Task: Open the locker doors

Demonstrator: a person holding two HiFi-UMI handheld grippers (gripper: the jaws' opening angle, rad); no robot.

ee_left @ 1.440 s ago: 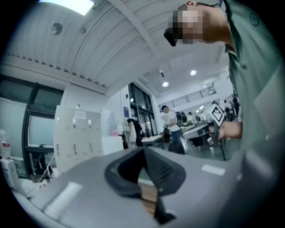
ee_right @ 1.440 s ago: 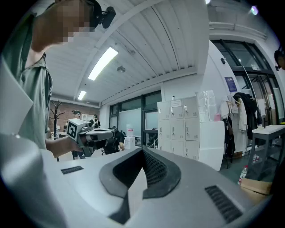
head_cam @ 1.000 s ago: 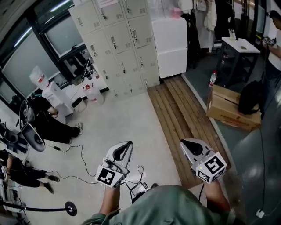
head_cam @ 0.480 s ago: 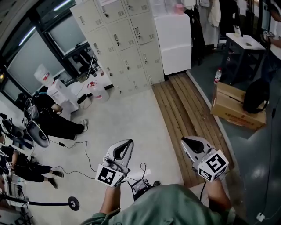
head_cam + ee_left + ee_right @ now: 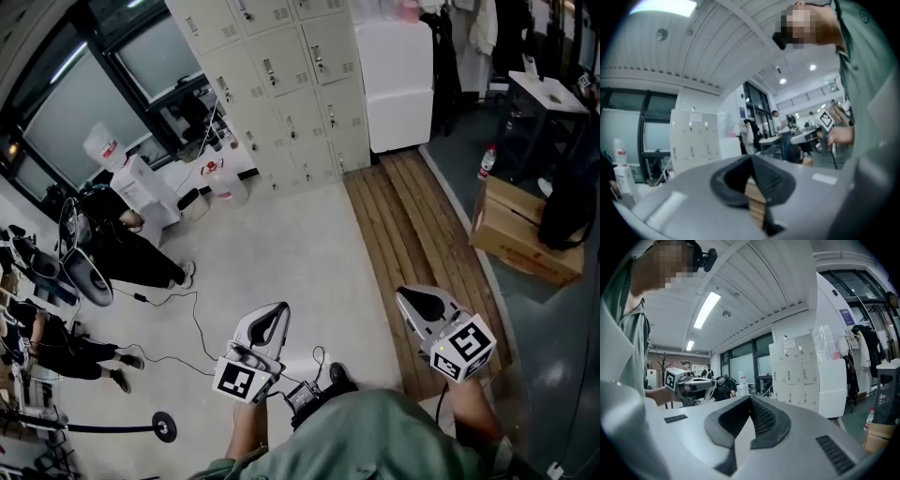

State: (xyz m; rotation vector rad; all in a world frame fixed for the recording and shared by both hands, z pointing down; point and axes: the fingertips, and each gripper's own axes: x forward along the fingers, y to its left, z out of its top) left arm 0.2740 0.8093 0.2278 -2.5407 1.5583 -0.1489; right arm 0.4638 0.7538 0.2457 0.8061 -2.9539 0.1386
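Jaws of the left gripper [image 5: 270,317] and right gripper [image 5: 418,306] are pressed together on nothing – the lockers [image 5: 291,84] stand well apart, doors closed. Walking there, a foot may catch the cable [image 5: 195,319] – a stumble

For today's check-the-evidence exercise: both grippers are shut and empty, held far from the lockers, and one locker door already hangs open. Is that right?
Not quite: no door hangs open. In the head view every door showing on the lockers is closed flush. The rest holds: the left gripper and right gripper are shut, empty and far from them.
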